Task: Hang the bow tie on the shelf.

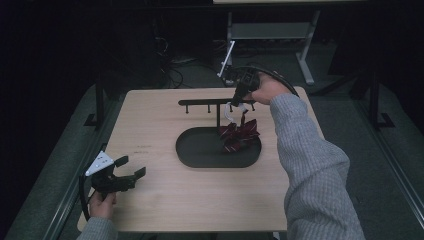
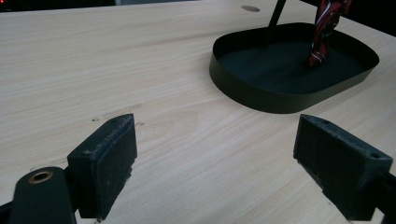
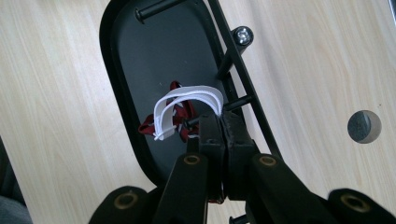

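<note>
A dark red striped bow tie (image 1: 239, 135) hangs over the right end of a black oval tray (image 1: 200, 150). Its white elastic strap (image 1: 231, 111) rises to my right gripper (image 1: 236, 102), which is shut on it just below the stand's horizontal peg bar (image 1: 210, 102). In the right gripper view the strap (image 3: 187, 100) loops out from the shut right gripper (image 3: 223, 122) beside a peg (image 3: 238, 101), with the bow tie (image 3: 180, 112) beneath. I cannot tell whether the strap sits on a peg. My left gripper (image 1: 131, 167) rests open at the near left, holding nothing.
The stand's upright post (image 2: 276, 14) rises from the tray (image 2: 261, 93), and the bow tie (image 2: 322, 28) dangles inside it. Bare light wood lies ahead of the left gripper (image 2: 217, 140). A round hole (image 3: 364, 126) is in the tabletop. Desk legs and cables stand beyond the far edge.
</note>
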Demonstrator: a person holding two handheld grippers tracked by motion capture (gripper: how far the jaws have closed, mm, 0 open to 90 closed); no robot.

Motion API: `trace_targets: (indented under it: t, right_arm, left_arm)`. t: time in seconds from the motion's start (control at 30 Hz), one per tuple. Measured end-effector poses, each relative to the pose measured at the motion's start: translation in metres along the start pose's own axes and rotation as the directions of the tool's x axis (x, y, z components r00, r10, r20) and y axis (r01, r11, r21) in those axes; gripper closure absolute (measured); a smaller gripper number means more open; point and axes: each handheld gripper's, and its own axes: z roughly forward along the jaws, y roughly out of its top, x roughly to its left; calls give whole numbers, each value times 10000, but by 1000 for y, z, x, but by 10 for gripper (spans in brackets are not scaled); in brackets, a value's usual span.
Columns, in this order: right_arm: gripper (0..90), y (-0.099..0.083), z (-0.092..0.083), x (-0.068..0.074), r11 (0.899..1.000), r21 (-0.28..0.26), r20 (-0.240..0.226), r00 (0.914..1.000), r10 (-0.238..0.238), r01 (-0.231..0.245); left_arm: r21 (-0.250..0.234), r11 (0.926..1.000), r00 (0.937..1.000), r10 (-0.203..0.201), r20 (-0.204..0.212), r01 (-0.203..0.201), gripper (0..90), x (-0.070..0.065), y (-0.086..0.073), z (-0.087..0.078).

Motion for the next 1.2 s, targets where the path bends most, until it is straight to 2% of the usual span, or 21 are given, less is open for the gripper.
trace_targets:
  t: [0.1, 0.63, 1.2]
  right_arm:
    - [875, -1, 0, -1, 9999, -104, 8, 10000, 74, -74]
    - [831, -3, 4, -1, 9998, 133, 32, 9999, 139, -139]
    - [792, -10, 3, 1, 9999, 104, -264, 9996, 86, -83]
  left_arm:
    - [15, 10000, 10000, -7, -10, 7, 129, 0, 0, 0]
    - [-4, 10000, 10000, -22, 8, 22, 129, 0, 0, -1]
    - [-27, 10000, 10000, -14, 23, 14, 129, 0, 0, 0]
